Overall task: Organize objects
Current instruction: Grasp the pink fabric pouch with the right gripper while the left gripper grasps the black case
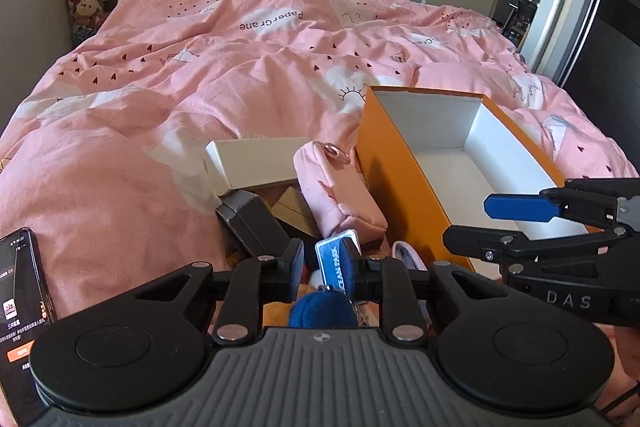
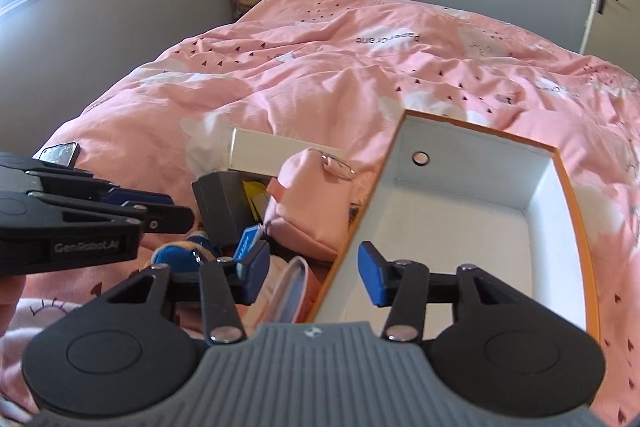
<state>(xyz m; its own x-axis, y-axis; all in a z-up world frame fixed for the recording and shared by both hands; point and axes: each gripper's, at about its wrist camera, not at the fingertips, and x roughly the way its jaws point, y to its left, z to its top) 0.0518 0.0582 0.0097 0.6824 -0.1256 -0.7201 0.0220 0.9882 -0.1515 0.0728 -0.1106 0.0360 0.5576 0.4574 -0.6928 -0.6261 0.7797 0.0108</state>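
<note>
Blue tag (image 1: 334, 259) lettered white, pinched in left gripper (image 1: 323, 269)

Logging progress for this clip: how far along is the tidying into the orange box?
Done: nothing yet; the orange box shows only its bare white inside. In hand: the left tool is shut on a blue tag joined to a blue plush toy, not yet lifted over the box. The right tool straddles the box's near wall, pads apart. Left: the pink pouch, white box and dark box beside it.
</note>
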